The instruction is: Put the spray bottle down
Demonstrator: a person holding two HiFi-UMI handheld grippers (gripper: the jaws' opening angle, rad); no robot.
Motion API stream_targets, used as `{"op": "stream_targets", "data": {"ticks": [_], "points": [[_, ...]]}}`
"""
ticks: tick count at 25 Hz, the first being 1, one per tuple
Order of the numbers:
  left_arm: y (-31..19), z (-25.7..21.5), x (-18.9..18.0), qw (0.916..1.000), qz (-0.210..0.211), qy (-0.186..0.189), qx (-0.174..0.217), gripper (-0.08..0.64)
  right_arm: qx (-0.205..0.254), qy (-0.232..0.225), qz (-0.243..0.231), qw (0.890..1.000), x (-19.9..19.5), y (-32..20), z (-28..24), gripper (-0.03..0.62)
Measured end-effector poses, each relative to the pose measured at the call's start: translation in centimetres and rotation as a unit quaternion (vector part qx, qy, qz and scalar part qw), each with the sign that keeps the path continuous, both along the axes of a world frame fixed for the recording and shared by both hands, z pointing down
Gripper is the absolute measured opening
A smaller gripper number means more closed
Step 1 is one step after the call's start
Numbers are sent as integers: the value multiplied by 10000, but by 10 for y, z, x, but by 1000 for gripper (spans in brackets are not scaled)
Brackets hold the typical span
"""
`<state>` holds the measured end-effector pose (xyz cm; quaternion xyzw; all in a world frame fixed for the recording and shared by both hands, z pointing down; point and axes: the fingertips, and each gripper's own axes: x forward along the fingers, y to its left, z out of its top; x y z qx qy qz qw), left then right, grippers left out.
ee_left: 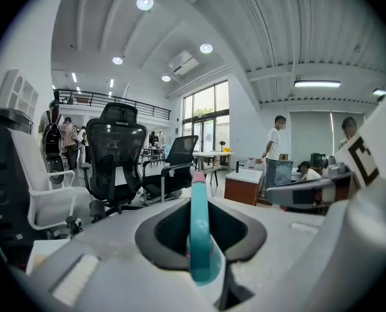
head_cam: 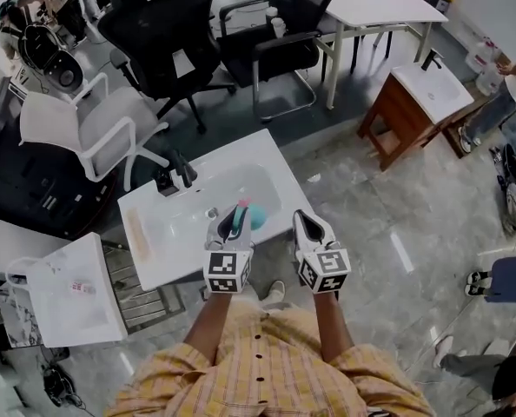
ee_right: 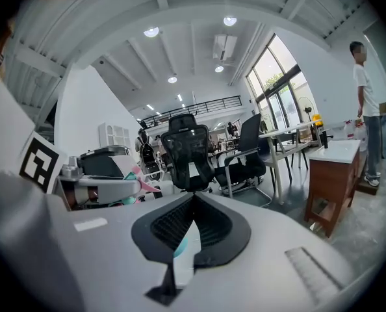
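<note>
Spray bottle (ee_left: 199, 229) mostly hidden, clamped in left gripper (head_cam: 230, 220) jaws; right gripper (head_cam: 306, 222) jaws together, empty.

Open-plan office: black mesh swivel chairs (head_cam: 167, 37) and a white rectangular worktop (head_cam: 375, 7) beyond the white ceramic washbasin (head_cam: 208, 205).

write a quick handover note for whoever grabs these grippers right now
Left gripper: fingers shut on the teal spray bottle, held over the front of the white sink.
Right gripper: fingers together, nothing between them, level with the left one and just beside it.
Done: bottle is in hand at the sink.
Left: set the bottle down, open the left fingers, back away.
</note>
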<state>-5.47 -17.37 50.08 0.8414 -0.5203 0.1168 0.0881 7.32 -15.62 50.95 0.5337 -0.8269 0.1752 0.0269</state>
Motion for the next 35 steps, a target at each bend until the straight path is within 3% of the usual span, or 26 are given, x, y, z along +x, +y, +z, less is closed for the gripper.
{"op": "stream_targets", "data": {"ticks": [15, 19, 35], "points": [[-68, 23, 24, 9986, 498, 9, -177, 66, -292, 137, 336, 9989, 4, -44, 24, 0], [-84, 32, 26, 9978, 618, -137, -196, 66, -340, 116, 426, 9984, 7, -56, 29, 0], [-157, 58, 43, 9958, 826, -280, -276, 67, -681, 129, 670, 9953, 14, -85, 62, 0]]}}
